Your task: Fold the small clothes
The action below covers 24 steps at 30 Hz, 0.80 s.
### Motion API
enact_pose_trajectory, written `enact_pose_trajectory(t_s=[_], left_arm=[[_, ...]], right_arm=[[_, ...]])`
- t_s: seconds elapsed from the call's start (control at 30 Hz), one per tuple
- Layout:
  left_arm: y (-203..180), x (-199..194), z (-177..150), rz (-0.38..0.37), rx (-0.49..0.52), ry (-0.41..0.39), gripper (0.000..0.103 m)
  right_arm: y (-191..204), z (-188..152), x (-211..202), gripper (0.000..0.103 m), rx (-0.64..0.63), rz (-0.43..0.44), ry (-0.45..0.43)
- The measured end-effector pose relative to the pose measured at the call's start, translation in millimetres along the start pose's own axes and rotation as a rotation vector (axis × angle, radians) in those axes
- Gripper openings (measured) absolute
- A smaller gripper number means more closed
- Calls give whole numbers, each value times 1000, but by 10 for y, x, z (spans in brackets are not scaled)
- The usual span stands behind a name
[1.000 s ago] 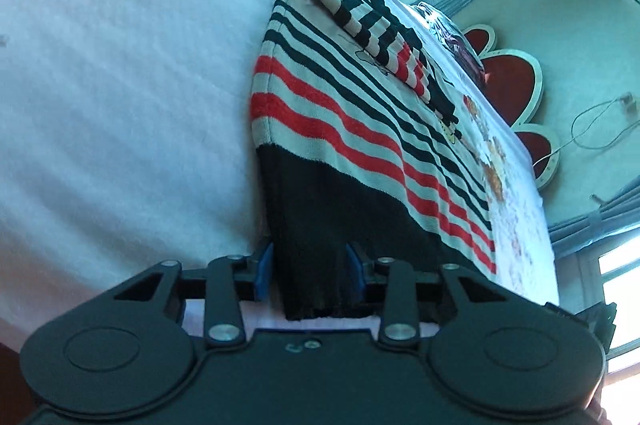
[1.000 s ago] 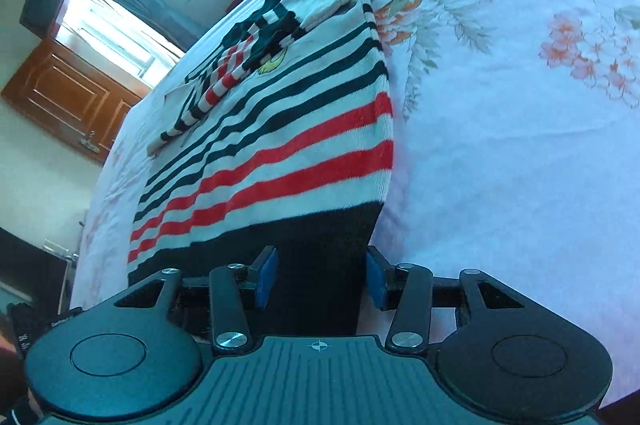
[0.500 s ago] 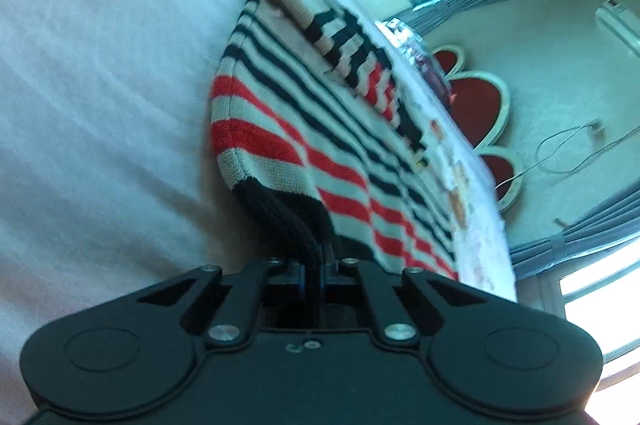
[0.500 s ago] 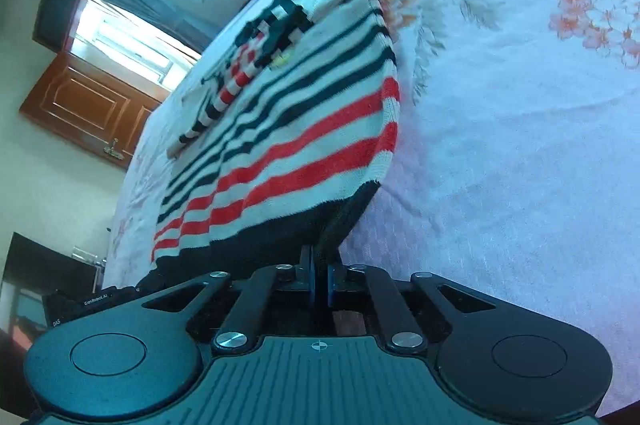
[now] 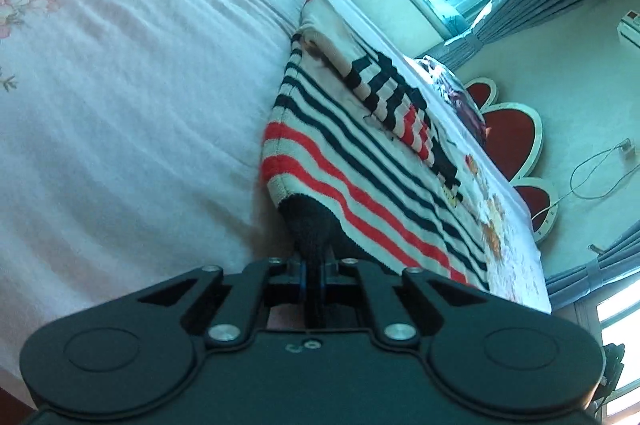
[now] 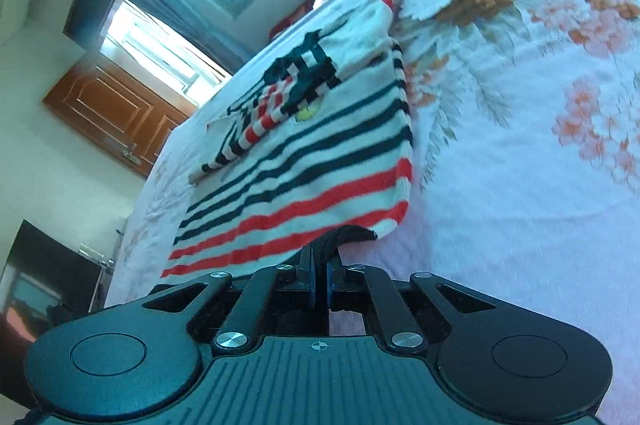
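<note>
With the left gripper (image 5: 314,267) and the right gripper (image 6: 320,275) each clamped on a near corner of the black hem of the striped red, black and cream knitted sweater (image 5: 360,161) lying on the floral white bedspread (image 6: 520,165), the hem wants lifting evenly and carrying toward the far collar, corners level.

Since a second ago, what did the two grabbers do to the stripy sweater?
Both closed their fingers on the black bottom band of the sweater: the left gripper at one corner, the right gripper at the other. Before, the fingers stood open around the flat band. Now both corners are pinched and lifted a little off the bed. The folded sleeves on top and the rest of the sweater stayed put.
</note>
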<state>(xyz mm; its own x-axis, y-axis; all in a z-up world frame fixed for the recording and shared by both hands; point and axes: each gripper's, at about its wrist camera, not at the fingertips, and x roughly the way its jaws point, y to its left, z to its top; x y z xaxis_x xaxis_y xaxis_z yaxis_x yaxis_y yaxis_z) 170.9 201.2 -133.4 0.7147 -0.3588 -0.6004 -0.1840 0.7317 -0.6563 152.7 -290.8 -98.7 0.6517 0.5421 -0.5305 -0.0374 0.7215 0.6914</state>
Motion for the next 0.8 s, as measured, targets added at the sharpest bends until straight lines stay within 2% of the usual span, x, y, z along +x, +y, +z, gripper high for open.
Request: enact_pose_trajectory(t_s=[0.13, 0.23, 0.43, 0.6, 0.8], left_arm=[[-187, -54, 261, -47, 11, -77, 5], [-414, 7, 580, -93, 38, -133, 4], [-757, 464, 1365, -161, 47, -183, 4], [-935, 1073, 2011, -152, 58, -148, 4], [-865, 1941, 2508, -65, 56, -36, 4]], right_arm=[[179, 351, 12, 4, -48, 23, -64], [329, 672, 79, 4, -84, 31, -115], [473, 1503, 388, 4, -87, 23, -184], [402, 2205, 873, 4, -36, 3, -196], [38, 2822, 1607, 4, 84, -31, -155]])
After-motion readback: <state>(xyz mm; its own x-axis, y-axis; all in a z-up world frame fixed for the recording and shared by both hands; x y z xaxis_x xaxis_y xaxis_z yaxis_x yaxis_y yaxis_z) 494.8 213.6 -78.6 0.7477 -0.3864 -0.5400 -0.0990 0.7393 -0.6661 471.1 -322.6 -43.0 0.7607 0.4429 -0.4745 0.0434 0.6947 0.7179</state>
